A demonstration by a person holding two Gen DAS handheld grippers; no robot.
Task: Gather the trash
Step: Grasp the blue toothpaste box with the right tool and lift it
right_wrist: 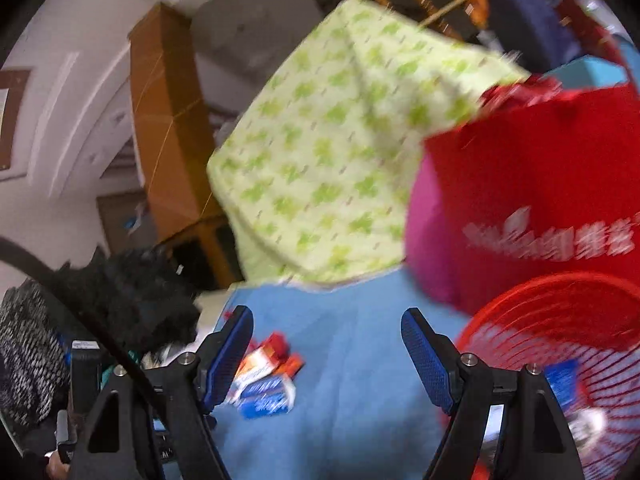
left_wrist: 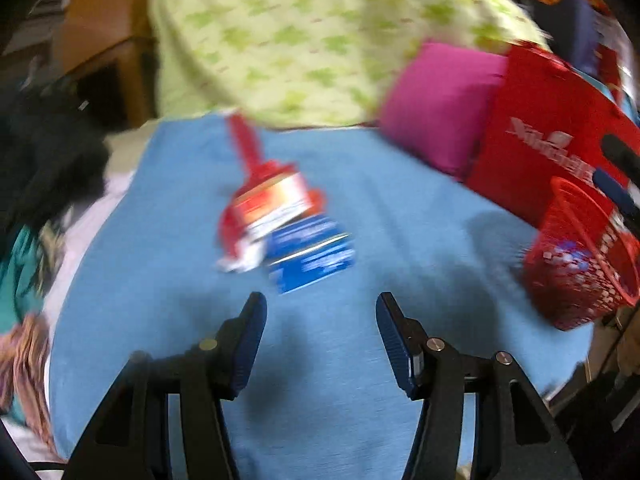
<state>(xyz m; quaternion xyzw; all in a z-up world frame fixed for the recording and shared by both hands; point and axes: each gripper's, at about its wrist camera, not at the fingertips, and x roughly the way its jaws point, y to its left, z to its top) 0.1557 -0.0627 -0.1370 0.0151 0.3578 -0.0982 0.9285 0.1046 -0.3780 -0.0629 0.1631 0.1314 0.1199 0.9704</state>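
Closest in: left gripper [left_wrist: 321, 304] with its blue ribbed pads spread apart, nothing between them, hovering above the light blue cloth surface [left_wrist: 360, 360]. Same deal with the right gripper [right_wrist: 327, 320], jaws wide and empty.

Just past the left fingertips, lying on the blue cloth: a small heap of crumpled trash, namely a red-and-white printed carton [left_wrist: 272, 204] resting partly over a blue-and-white flattened box [left_wrist: 312, 256]. Seen from the right wrist too, low and left of centre, red carton [right_wrist: 268, 360] and blue box [right_wrist: 264, 400].

Off to the right, a red plastic mesh basket [left_wrist: 580, 264], tipped, already with a few scraps inside by the look of it. Very close to the right gripper [right_wrist: 560, 340].

Further back: a red fabric bag with white lettering [left_wrist: 540, 140], a magenta pillow [left_wrist: 440, 108], then a pale green patterned quilt [left_wrist: 320, 40].

Risks, guessing here: everything pretty blurred, so easy to overshoot the heap. Overlapping cartons might mean pinching only one and dragging the other. Could also snag the blue cloth along with the box. Basket looks light and tilted, so a bump from the right side probably spills it.
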